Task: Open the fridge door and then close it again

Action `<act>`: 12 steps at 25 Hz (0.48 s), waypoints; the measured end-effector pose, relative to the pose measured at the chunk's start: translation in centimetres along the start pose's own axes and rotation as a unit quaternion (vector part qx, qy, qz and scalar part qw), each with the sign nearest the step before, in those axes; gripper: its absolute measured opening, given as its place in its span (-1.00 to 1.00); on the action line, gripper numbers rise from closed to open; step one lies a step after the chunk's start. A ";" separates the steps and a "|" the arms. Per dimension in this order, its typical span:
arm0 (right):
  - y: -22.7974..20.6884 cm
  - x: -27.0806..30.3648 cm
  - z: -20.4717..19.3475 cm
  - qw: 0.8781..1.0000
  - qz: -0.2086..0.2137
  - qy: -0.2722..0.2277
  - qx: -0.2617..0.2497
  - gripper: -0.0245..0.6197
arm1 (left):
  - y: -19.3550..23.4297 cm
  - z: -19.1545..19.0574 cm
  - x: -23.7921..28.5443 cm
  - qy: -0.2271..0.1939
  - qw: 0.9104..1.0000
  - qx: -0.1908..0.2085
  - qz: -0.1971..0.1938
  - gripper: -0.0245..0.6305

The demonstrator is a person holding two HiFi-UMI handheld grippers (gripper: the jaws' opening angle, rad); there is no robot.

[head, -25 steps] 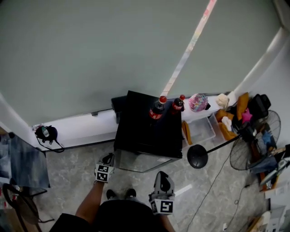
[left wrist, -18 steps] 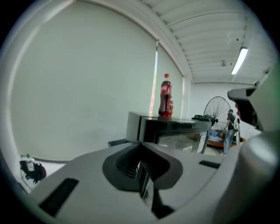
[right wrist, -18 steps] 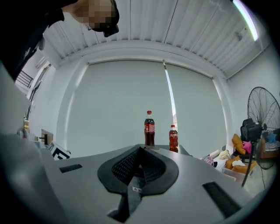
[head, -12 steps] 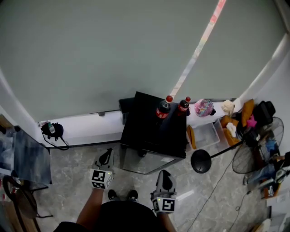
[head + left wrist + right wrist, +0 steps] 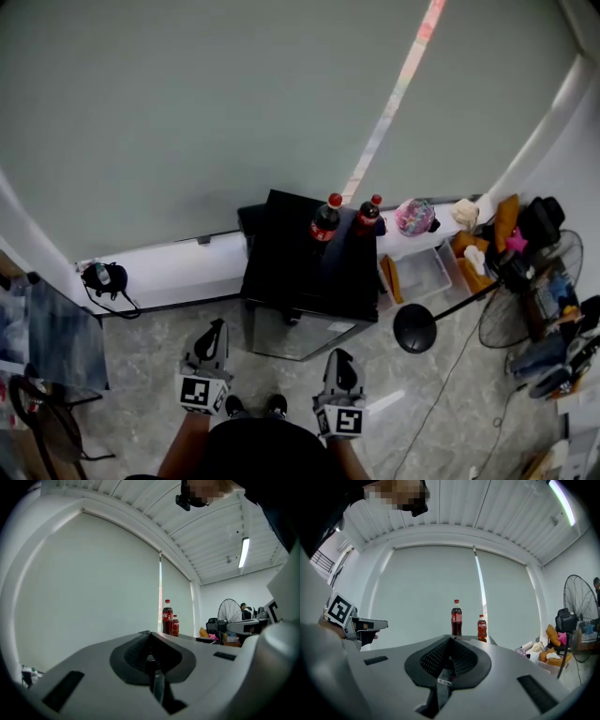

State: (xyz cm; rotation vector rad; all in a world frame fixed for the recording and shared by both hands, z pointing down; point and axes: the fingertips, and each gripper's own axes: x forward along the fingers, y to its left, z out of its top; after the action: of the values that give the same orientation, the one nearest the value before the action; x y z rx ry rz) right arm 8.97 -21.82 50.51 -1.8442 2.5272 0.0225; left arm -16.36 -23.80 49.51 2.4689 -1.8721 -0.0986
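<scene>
Grey roller blind (image 5: 187, 112) fills the back of the head view, pale stone floor (image 5: 141, 337) below it. We see the black fridge (image 5: 300, 272) against the wall, centre frame, and its door looks shut, flush with the body. Two cola bottles (image 5: 324, 221) stand side by side on the fridge top near its back right corner. A standing fan (image 5: 516, 309) and a clear bin (image 5: 417, 272) sit to the fridge's right. The left gripper (image 5: 217, 325) and right gripper (image 5: 339, 355) both hover in front of the fridge, clear of it, pointing toward it. The left one sits off the fridge's front left corner, the right one before the front right.

Left gripper view: we see the left gripper (image 5: 151, 641) with its jaws closed together and nothing between them. Beyond the jaws are the blind and both bottles (image 5: 167, 617); the fan (image 5: 229, 611) is further right.

Right gripper view: we see the right gripper (image 5: 451, 646) with jaws pressed together, empty. The bottles (image 5: 456, 617) stand straight ahead past the jaw tips. The left gripper (image 5: 382, 625) shows at the left edge, level, and the fan (image 5: 581, 616) at far right.
</scene>
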 end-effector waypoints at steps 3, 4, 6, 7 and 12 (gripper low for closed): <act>-0.2 0.1 0.2 1.000 -0.005 -0.004 -0.004 -0.90 | -0.3 0.3 -0.4 -0.007 1.000 0.005 -0.001 -0.90; -0.2 0.1 0.2 1.000 -0.007 -0.003 -0.007 -0.90 | -0.4 0.3 -0.5 -0.008 1.000 0.006 0.000 -0.90; -0.2 0.1 0.4 1.000 -0.007 -0.004 -0.013 -0.90 | -0.4 0.1 -0.7 -0.008 1.000 0.006 0.001 -0.90; -0.1 0.1 0.5 1.000 -0.007 -0.004 -0.016 -0.90 | -0.4 0.0 -0.8 -0.007 1.000 0.006 0.002 -0.90; 0.2 0.0 0.7 1.000 -0.007 -0.006 -0.020 -0.90 | -0.3 0.7 -1.1 -0.018 1.000 0.004 0.002 -0.90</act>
State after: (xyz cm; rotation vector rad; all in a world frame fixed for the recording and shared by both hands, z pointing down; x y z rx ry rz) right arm 8.78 -21.73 49.79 -1.8696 2.5240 0.0851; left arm -16.40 -22.69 48.87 2.4851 -1.8951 -0.1357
